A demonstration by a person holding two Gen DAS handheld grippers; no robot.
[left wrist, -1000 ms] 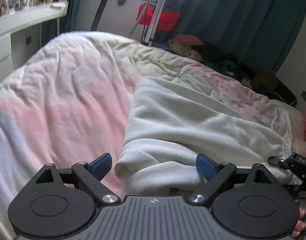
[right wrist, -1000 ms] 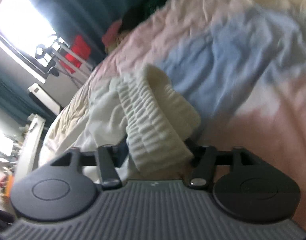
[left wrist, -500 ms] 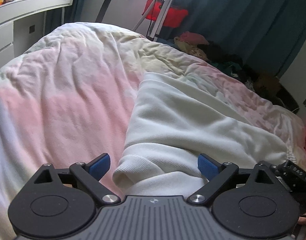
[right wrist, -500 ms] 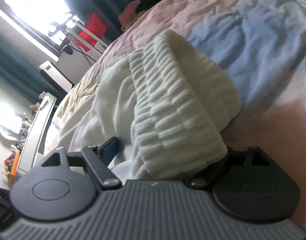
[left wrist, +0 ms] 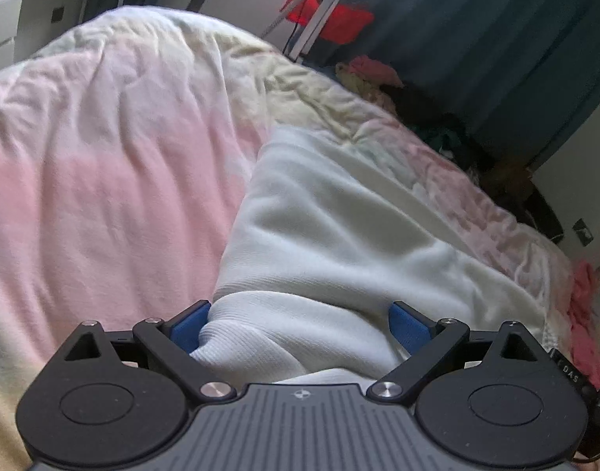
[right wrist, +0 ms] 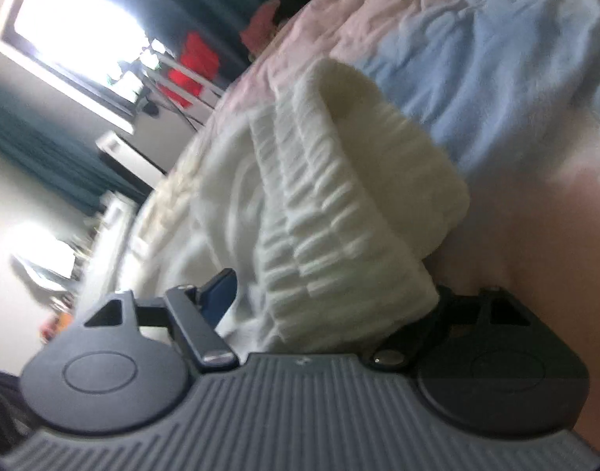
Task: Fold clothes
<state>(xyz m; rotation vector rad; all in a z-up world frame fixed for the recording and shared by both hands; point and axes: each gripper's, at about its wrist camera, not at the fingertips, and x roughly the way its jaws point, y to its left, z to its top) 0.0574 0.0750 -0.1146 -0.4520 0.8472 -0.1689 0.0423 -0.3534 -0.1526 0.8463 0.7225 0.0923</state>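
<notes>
Item: cream garment [left wrist: 339,235], lay on bedspread [left wrist: 103,176] from centre toward 4 o'clock. Left gripper [left wrist: 300,325] spread, unclenched, hem between. Right gripper [right wrist: 331,294] closing around ribbed waistband [right wrist: 339,235]. Advice: pinch both edges evenly before lifting.

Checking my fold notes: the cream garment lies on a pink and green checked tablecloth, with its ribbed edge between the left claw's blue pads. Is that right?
Not quite. The cream garment lies on a rumpled pastel bedspread, not a checked tablecloth, as the left wrist view shows. Its ribbed edge does sit between the blue pads of the left claw.
</notes>
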